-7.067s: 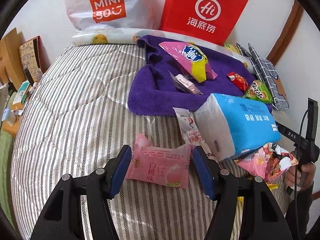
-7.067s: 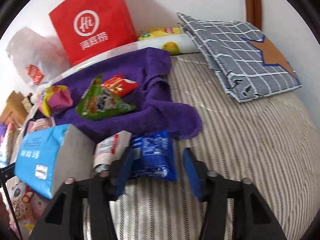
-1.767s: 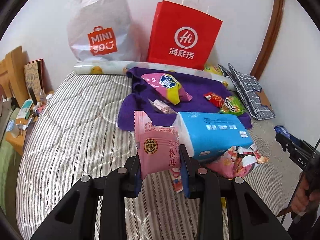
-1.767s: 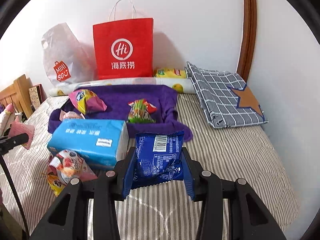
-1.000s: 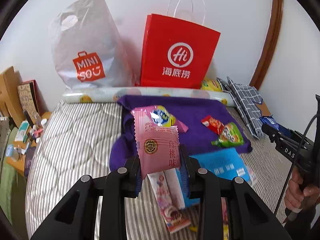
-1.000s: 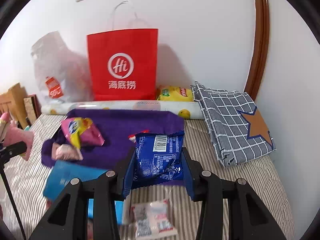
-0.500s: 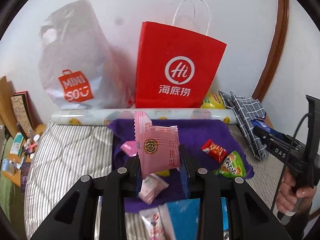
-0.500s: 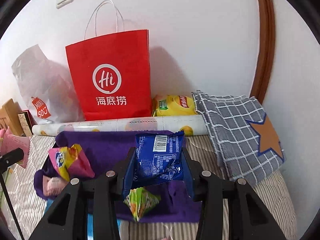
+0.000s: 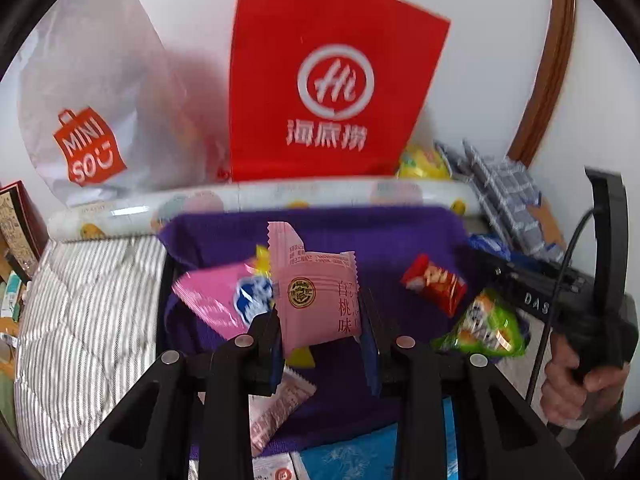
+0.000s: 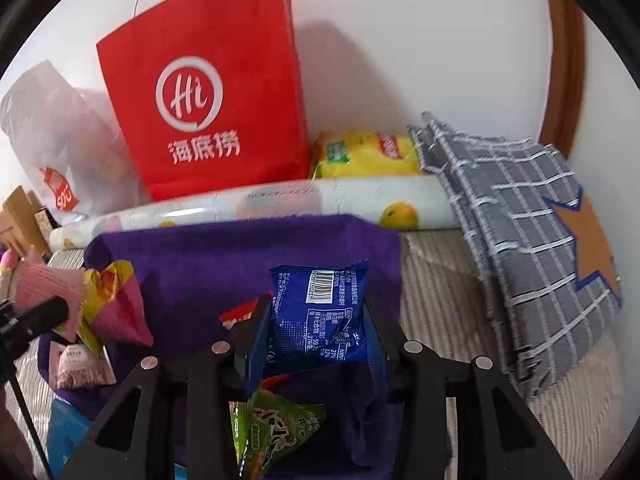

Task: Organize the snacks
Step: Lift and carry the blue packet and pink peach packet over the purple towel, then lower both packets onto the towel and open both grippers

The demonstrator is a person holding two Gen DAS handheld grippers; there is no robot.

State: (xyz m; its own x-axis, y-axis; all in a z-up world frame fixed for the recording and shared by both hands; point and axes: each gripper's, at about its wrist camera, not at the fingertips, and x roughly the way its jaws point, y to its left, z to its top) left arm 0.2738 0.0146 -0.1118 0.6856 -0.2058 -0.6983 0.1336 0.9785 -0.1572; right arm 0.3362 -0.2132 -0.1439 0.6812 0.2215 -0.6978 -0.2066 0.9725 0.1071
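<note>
My left gripper (image 9: 322,336) is shut on a pale pink snack packet (image 9: 318,300), held upright above the purple towel (image 9: 360,236). On that towel lie a pink and yellow bag (image 9: 216,300), a small red packet (image 9: 434,282) and a green bag (image 9: 484,326). My right gripper (image 10: 312,340) is shut on a blue snack packet (image 10: 320,312), also over the purple towel (image 10: 224,256). Below it sit the green bag (image 10: 272,428) and the pink and yellow bag (image 10: 114,304). The right gripper's body (image 9: 560,292) shows in the left wrist view, held by a hand (image 9: 580,388).
A red paper bag (image 9: 332,80) and a white plastic bag (image 9: 92,108) stand against the wall behind a printed roll (image 10: 280,204). A yellow chip bag (image 10: 368,154) and a grey checked cloth (image 10: 528,240) lie at the right. A blue tissue pack (image 9: 348,456) sits near me on the striped bed (image 9: 80,320).
Both grippers moved forward and lower toward the purple towel and the bags at the wall, each still gripping its packet. The towel and red bag now fill more of both views.
</note>
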